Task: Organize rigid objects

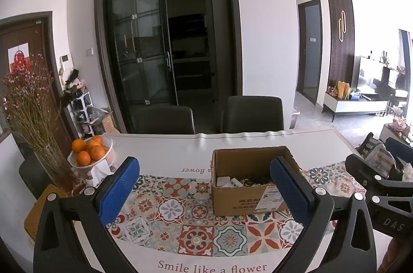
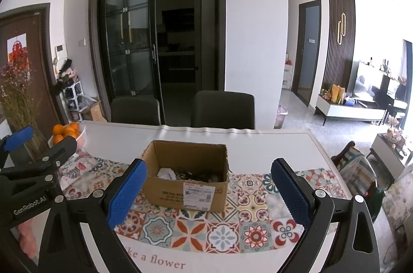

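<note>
An open cardboard box (image 1: 247,195) stands on the patterned table mat (image 1: 180,221); it also shows in the right wrist view (image 2: 185,185). Inside lie white items (image 1: 228,181) and dark cables (image 2: 191,175). My left gripper (image 1: 206,185) is open and empty, held above the mat, its right finger overlapping the box's right side in view. My right gripper (image 2: 209,185) is open and empty, framing the box from the near side. The right gripper shows at the left view's right edge (image 1: 374,185); the left gripper shows at the right view's left edge (image 2: 33,157).
A white basket of oranges (image 1: 90,151) and a vase of dried flowers (image 1: 28,102) stand at the table's left. Two dark chairs (image 1: 254,114) sit at the far side. A chair with patterned fabric (image 2: 358,169) is at the right.
</note>
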`<state>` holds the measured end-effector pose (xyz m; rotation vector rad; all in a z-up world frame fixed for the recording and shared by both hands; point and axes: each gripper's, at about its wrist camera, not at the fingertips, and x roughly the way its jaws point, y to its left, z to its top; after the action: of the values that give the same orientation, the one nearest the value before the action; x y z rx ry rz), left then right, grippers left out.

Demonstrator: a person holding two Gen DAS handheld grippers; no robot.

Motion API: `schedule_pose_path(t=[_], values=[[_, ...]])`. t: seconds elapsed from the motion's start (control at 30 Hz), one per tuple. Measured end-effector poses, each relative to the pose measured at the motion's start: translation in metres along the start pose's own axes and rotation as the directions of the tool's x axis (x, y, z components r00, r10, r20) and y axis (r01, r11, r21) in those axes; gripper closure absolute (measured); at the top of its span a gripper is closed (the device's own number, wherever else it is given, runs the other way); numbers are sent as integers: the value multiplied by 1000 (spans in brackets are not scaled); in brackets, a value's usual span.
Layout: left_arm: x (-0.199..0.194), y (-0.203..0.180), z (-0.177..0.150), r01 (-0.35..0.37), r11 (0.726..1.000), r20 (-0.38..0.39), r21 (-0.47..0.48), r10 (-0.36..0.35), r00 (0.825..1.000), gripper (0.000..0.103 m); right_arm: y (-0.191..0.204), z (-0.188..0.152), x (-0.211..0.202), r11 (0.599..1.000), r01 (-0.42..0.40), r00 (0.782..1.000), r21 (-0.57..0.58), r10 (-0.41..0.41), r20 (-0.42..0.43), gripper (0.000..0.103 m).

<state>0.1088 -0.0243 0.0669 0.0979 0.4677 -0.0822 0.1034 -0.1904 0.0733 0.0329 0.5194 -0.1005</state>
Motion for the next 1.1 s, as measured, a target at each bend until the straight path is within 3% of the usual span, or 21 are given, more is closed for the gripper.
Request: schedule_pose_path(t=[1.1], values=[[-5,-7,-3,7,1000,-5,-5,-7,1000,0,5,-2,-5,1000,-3,1000,2,3,0,6]])
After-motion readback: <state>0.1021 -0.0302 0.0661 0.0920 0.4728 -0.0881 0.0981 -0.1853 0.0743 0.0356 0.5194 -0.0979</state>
